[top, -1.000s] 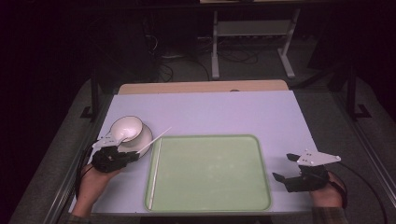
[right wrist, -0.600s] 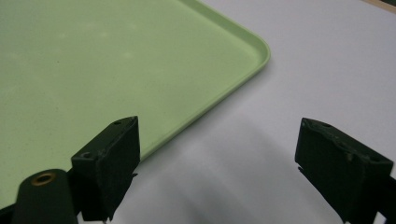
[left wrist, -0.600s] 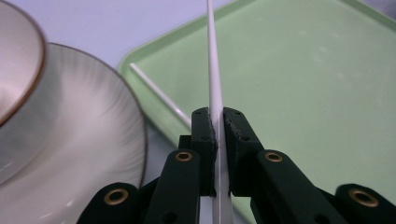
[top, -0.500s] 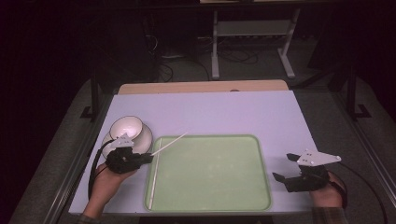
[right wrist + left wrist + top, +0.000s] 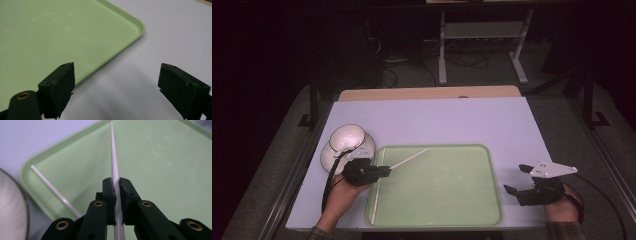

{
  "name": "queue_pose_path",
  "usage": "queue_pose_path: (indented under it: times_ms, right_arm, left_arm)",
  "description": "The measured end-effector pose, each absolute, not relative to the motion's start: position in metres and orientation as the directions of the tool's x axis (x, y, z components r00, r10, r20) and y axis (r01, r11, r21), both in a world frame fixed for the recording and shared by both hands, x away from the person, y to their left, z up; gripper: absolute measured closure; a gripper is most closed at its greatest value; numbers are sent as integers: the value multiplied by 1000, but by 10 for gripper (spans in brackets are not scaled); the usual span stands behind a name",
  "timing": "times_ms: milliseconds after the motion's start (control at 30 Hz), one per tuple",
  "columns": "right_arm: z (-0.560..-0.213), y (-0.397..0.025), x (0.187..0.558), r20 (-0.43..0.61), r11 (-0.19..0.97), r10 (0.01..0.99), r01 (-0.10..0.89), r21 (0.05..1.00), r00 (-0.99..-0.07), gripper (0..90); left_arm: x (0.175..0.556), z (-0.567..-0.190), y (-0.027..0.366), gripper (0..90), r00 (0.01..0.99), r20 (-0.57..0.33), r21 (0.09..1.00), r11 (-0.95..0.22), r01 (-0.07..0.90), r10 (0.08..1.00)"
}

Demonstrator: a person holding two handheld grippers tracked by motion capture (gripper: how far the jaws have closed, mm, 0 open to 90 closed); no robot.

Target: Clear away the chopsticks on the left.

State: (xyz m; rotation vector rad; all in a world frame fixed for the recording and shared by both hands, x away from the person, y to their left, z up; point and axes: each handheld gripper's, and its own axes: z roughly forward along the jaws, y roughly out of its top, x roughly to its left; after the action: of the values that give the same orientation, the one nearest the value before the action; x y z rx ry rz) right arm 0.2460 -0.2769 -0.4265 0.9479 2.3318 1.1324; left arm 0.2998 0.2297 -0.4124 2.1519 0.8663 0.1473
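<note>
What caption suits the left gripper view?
Left gripper clamps a white chopstick over the green tray; a second chopstick lies inside.

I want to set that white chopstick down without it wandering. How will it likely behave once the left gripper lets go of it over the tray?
The chopstick looks thin, round and tapered, so it may roll on the smooth green tray, though the raised rim should stop it. It stays straight while clamped at one end in the left gripper, so it is probably stiff and light. Its glossy surface suggests it could slip.
</note>
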Motion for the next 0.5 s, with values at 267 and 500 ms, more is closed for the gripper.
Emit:
queue_pose_path:
  times_ms: [267,500]
  right_arm:
    - [-427,-278,246,-44,448,711,404,798,-701,131]
    - [-427,-278,246,-45,449,710,403,798,-702,131]
  left_arm:
    - [305,-421,196,832,783,-171,698,-487,525,598]
    - [305,-430,182,831,799,-155,676,-527,515,581]
